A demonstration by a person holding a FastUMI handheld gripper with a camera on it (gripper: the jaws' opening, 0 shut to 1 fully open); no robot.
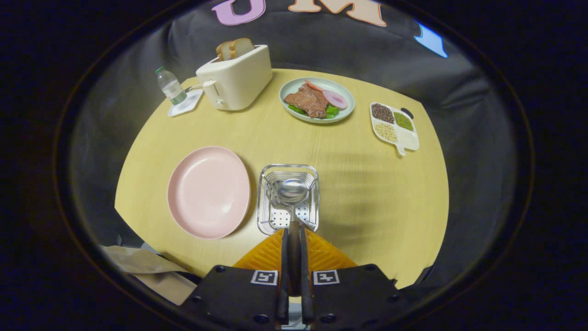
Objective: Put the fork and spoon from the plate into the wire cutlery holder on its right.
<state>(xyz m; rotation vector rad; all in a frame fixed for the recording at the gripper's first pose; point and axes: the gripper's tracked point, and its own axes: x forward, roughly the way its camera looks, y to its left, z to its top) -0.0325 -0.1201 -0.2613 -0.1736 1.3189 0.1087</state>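
spoon (292, 192) pinched by handle, bowl over wire cutlery holder (288, 199) | jaws closed on spoon (gripper (294, 234)) | pink plate (209, 191) bare, just left on counter (367, 184) | lower straight, handle clear of rim, then release

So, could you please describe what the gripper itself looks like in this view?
The gripper has two slim dark fingers set close together, backed by ridged orange wedge-shaped pads. Behind them sit two black blocks with screw holes, each bearing a small square black-and-white marker near the fingers. No cables are visible.
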